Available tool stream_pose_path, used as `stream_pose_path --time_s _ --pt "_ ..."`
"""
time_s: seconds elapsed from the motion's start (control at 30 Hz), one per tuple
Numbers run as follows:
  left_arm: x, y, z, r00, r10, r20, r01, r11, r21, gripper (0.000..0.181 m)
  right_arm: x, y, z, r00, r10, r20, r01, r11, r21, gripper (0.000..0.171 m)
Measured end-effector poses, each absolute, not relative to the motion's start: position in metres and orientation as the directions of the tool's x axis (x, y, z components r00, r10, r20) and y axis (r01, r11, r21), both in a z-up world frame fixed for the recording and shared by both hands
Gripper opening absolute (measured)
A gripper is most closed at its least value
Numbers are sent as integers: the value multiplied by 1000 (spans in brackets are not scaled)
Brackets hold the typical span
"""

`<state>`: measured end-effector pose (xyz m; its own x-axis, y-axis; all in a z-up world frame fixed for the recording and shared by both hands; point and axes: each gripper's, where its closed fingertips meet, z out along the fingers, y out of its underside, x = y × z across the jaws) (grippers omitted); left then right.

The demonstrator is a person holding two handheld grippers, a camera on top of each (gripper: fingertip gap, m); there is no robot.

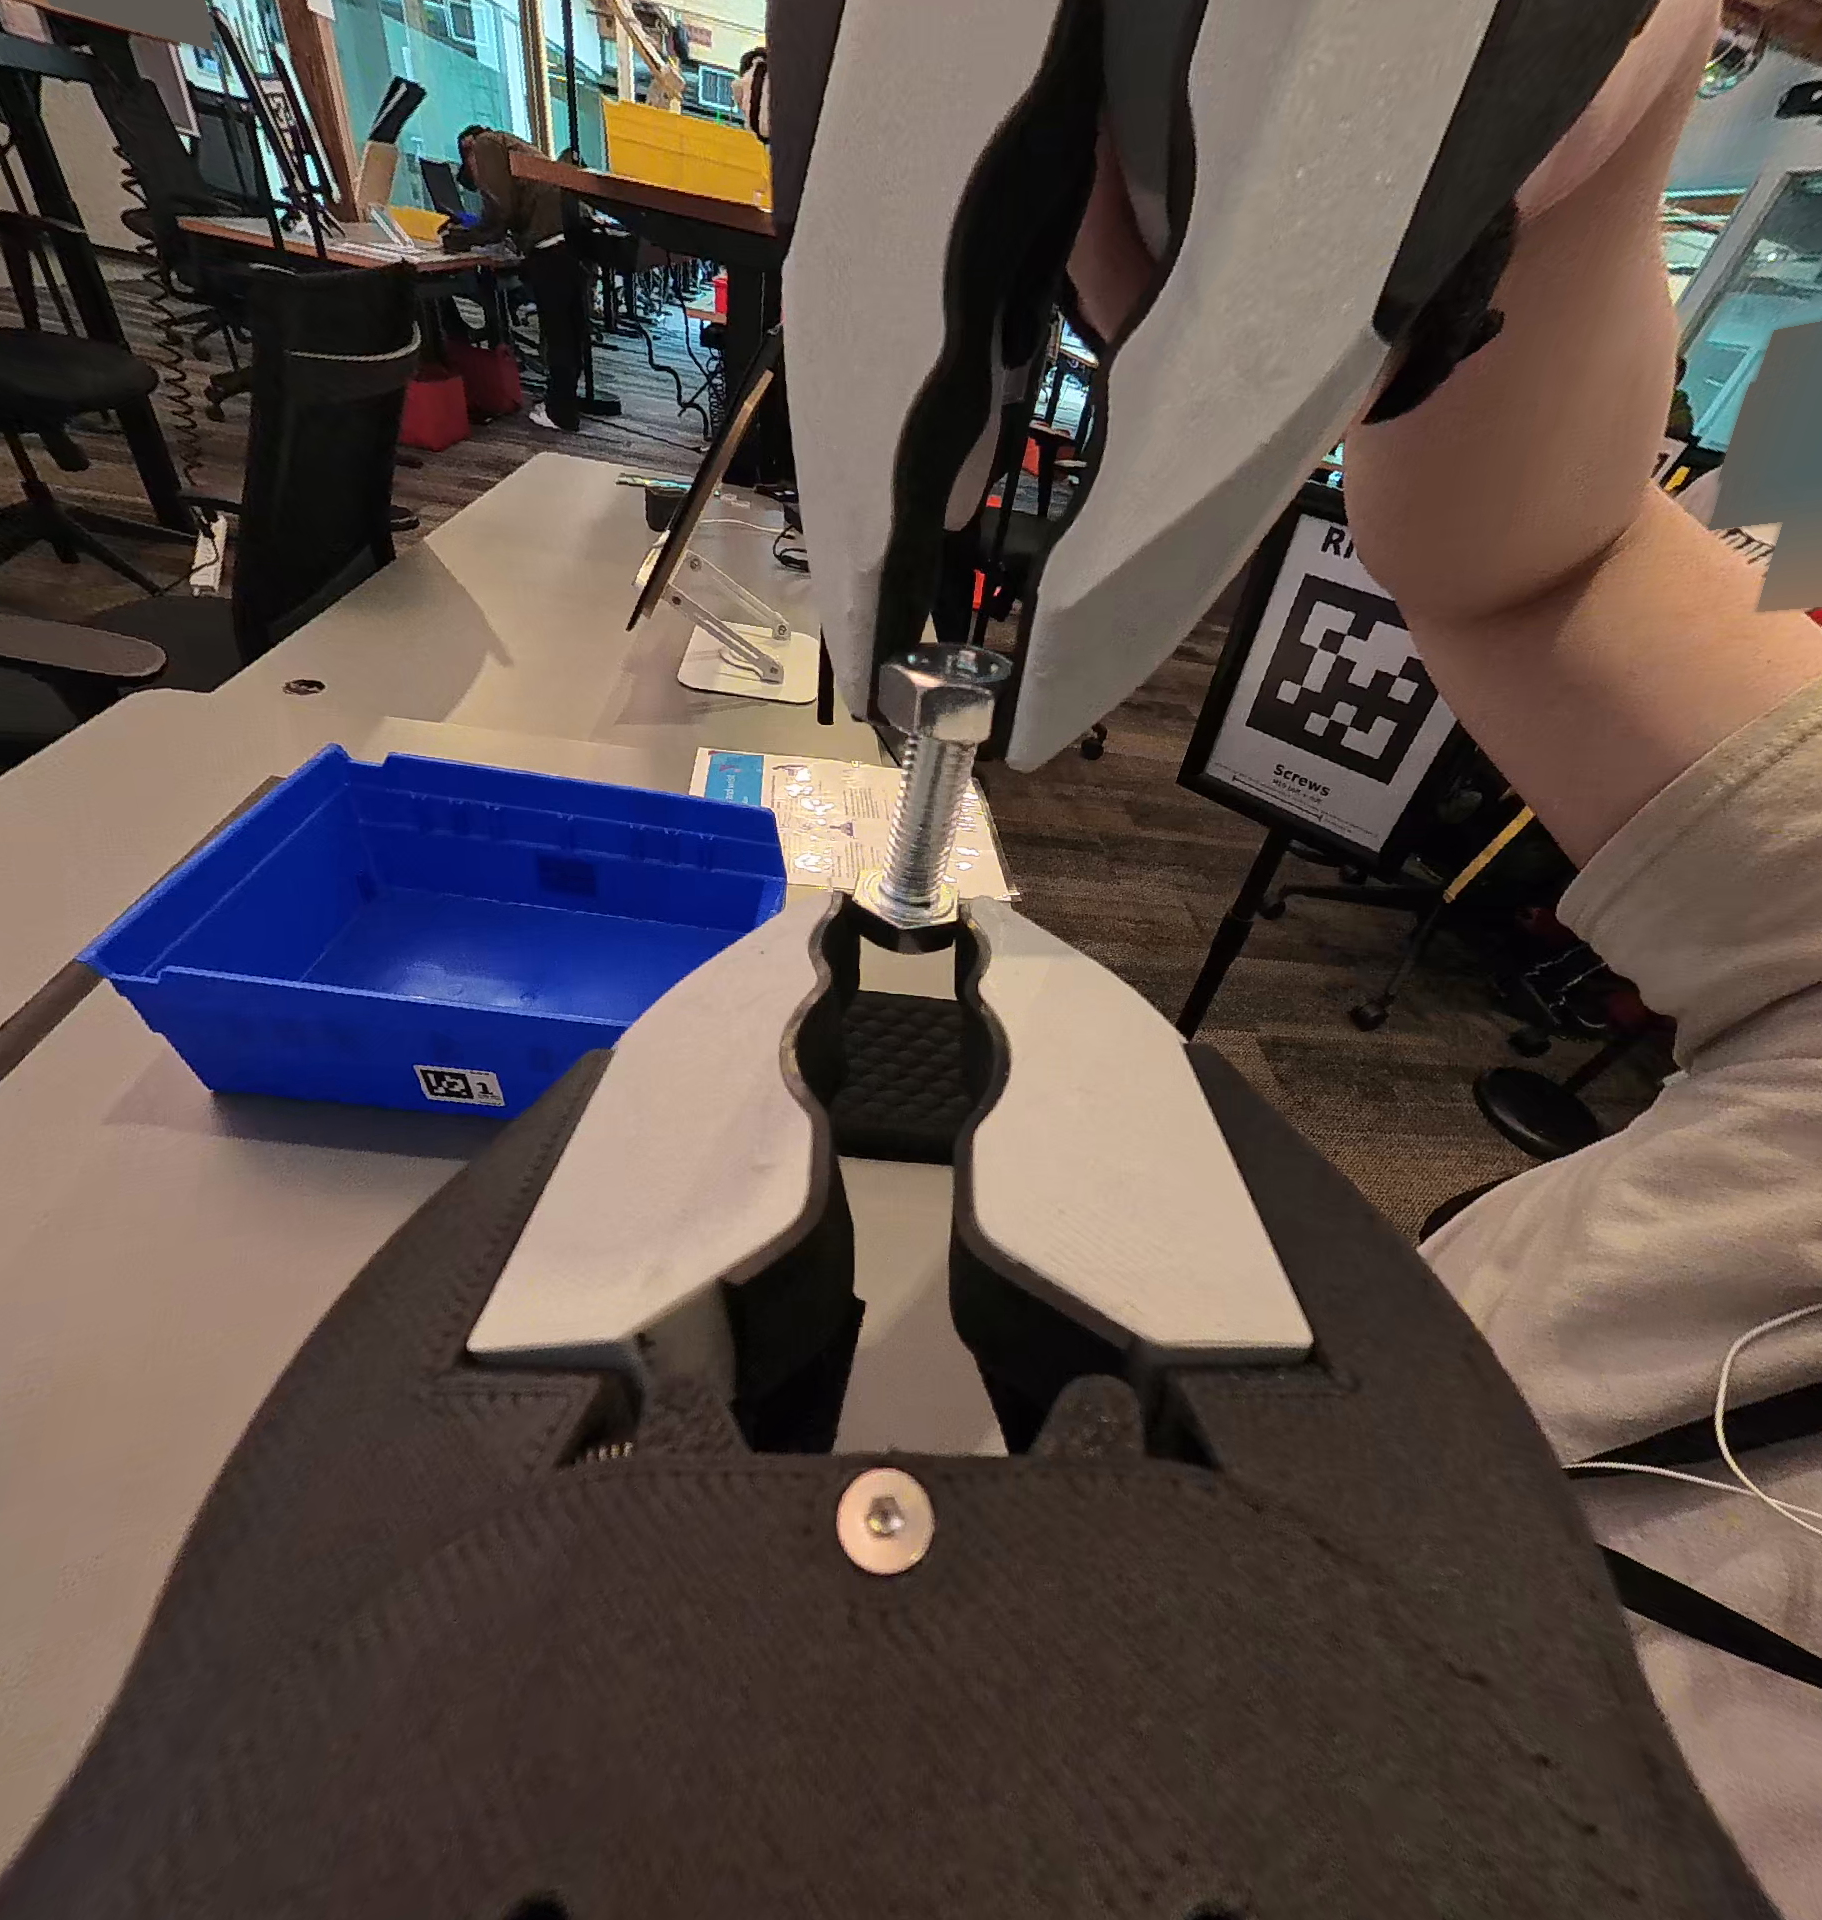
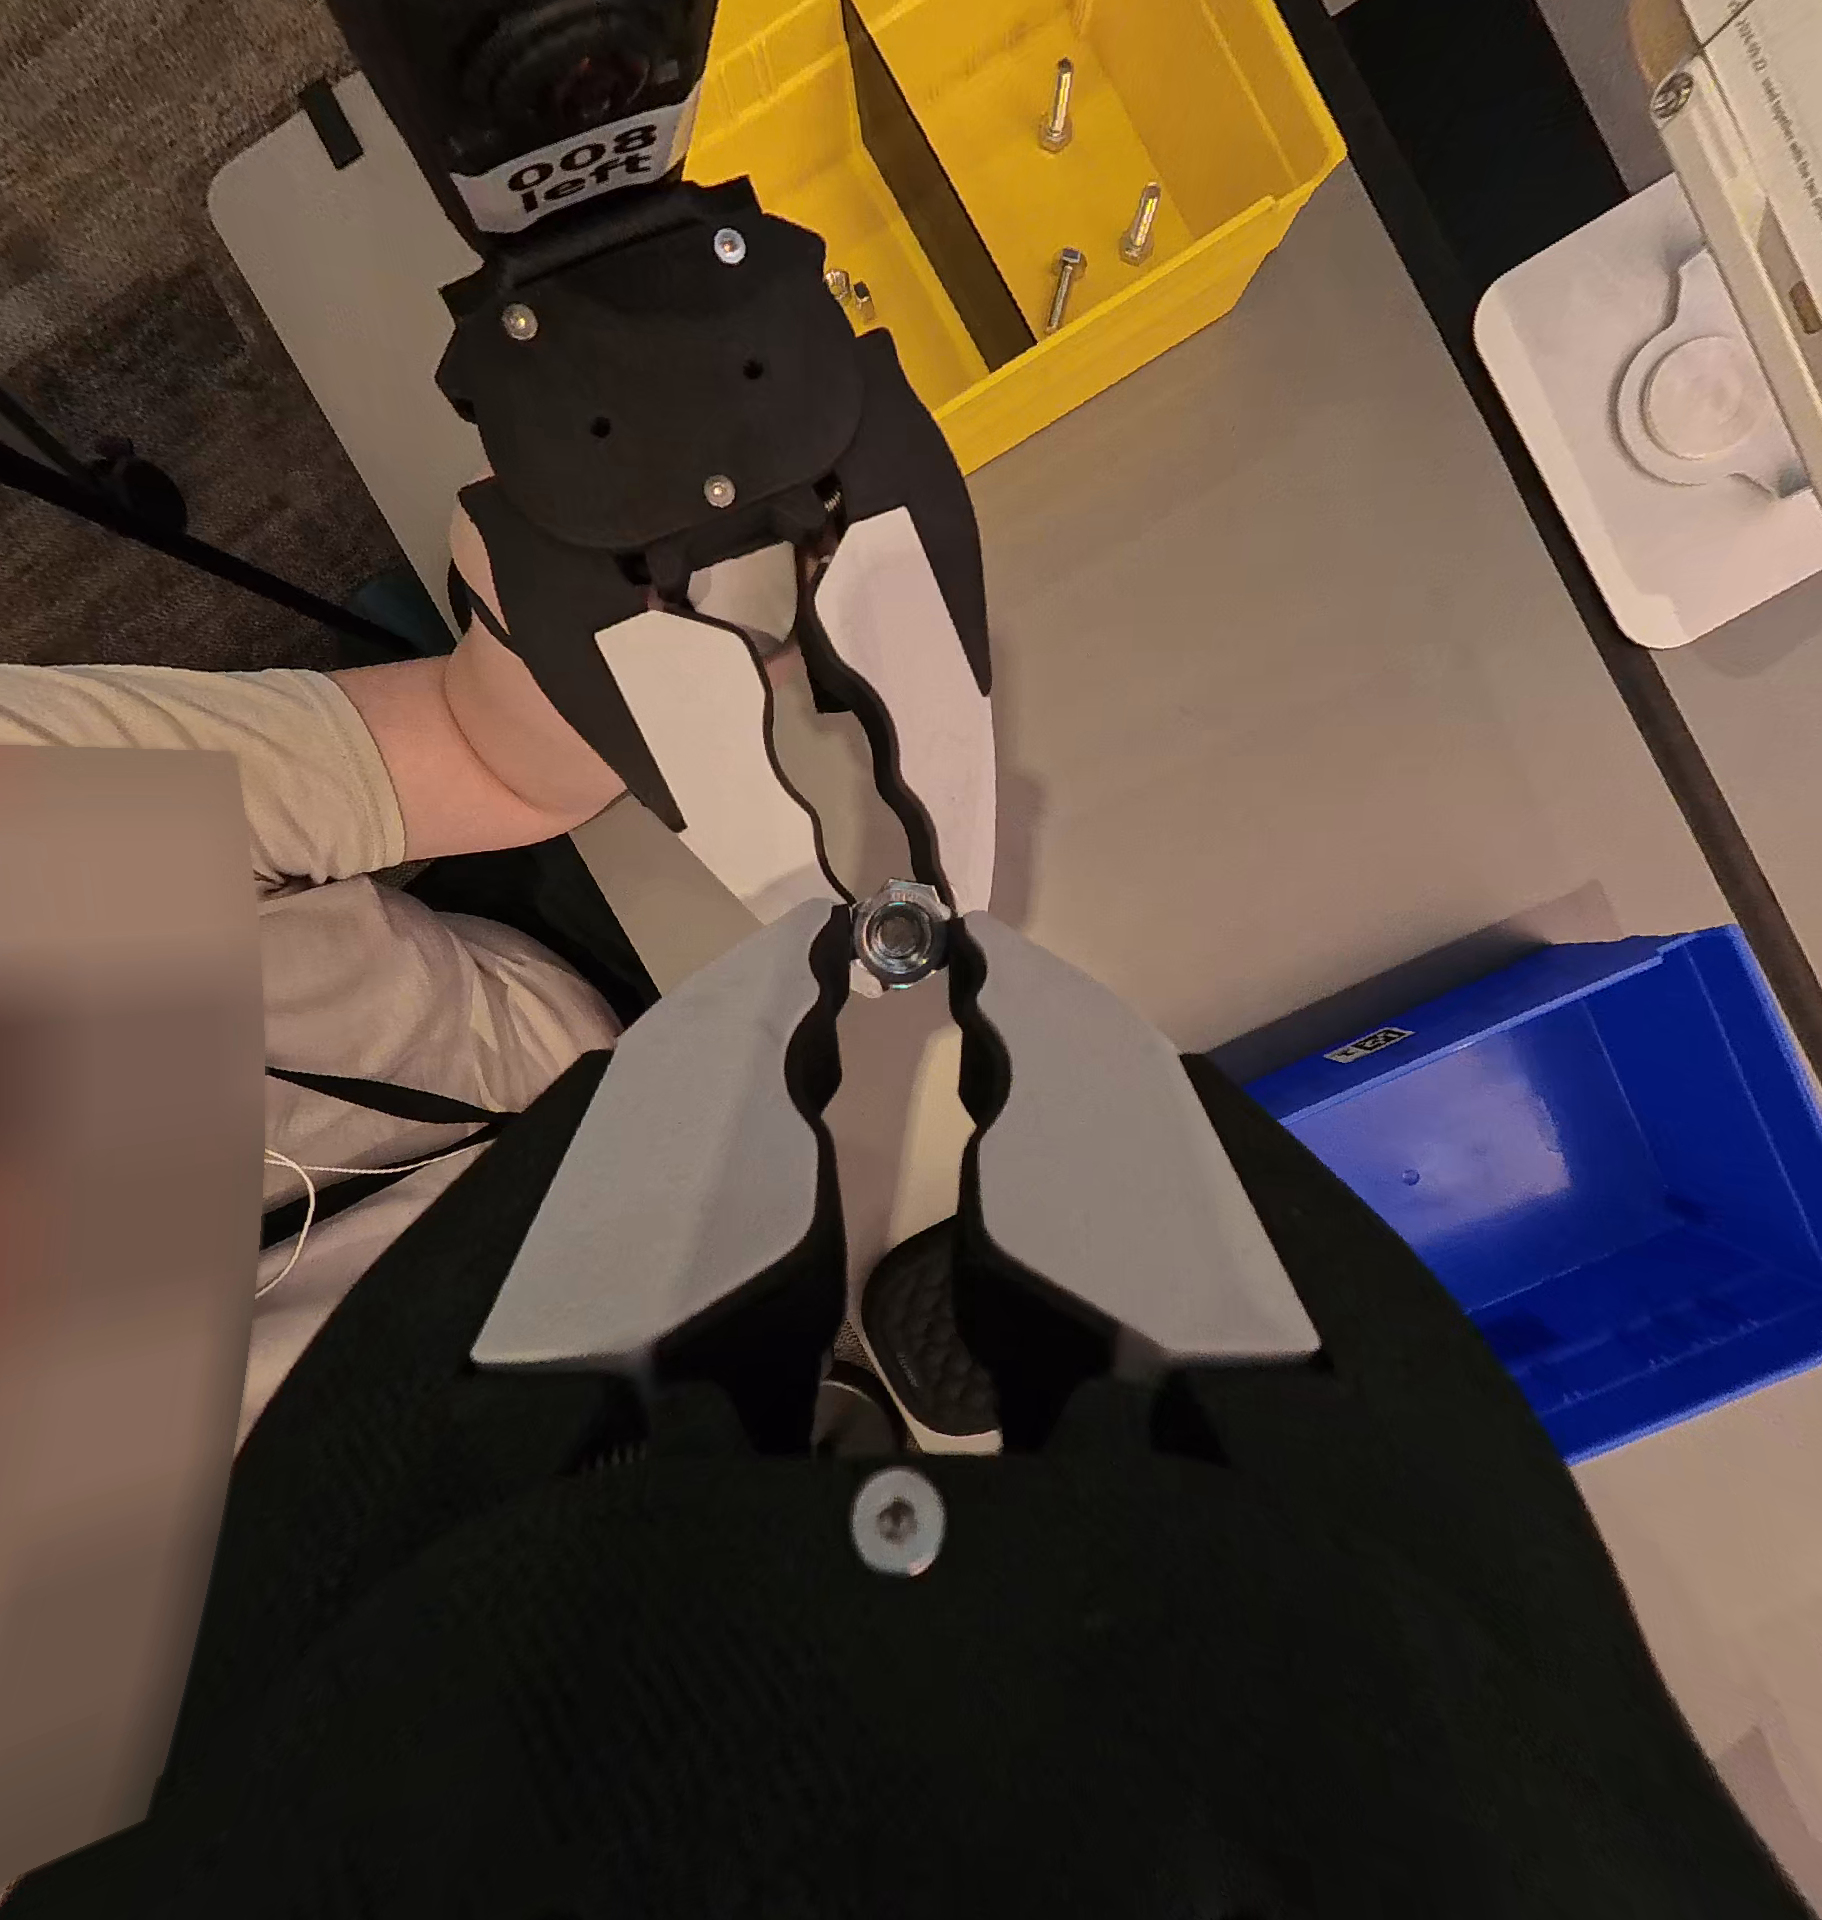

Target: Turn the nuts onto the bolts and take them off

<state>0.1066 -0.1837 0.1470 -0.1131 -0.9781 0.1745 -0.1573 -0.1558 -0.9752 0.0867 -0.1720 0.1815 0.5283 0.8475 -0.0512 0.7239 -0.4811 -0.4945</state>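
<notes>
A pale grey table [image 2: 1250, 644] fills most of the right wrist view and runs across the left half of the left wrist view. In the lower right of the right wrist view a blue bin [image 2: 1572, 1174] sits on it; the same bin lies at centre left in the left wrist view. A yellow bin [image 2: 1229, 260] with a dark divider sits at the top centre of the right wrist view, with several loose bolts [image 2: 1063, 286] lying in its right compartment.

The left hand-held gripper [image 1: 905, 925] fills the lower half of its own view, its grey fingers closed on a nut [image 1: 905, 916] at their tips, just above centre. The right hand-held gripper [image 1: 938, 696] comes down from the top of that frame, its fingers clamped on the hexagonal head of a silver bolt [image 1: 922, 821]. The bolt stands nearly upright between the two, its threaded shaft entering the nut below.

In the right wrist view, both meet at frame centre: the right hand-held gripper holds the bolt head, seen end-on, and the left one reaches in from the upper left.
</notes>
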Motion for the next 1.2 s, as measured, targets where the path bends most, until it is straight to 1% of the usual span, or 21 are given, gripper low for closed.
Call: stream_pose_path --time_s 0.43,0.57,0.7,0.83,1.0,1.2 --pt "107 -184 147 -119 -977 177 -159 -157 -975 17 86 -174 179 493 870 -30 751 -443 -489 21" --pt "107 -183 146 -119 -977 179 -160 -159 -974 17 87 -174 179 486 874 -20 760 -434 -485 25" --pt "107 -182 146 -118 -976 181 -157 -162 -974 17 89 -174 179 467 884 10 774 -404 -487 33" --pt "105 -182 147 -119 -977 178 -151 -160 -976 17 93 -175 182 426 903 57 784 -337 -521 43" --pt "105 -182 147 -119 -977 178 -153 -160 -975 18 92 -179 191 354 925 140 789 -215 -576 44" --pt "106 -182 148 -116 -978 174 -150 -156 -976 17 95 -182 190 350 927 137 793 -216 -570 44"
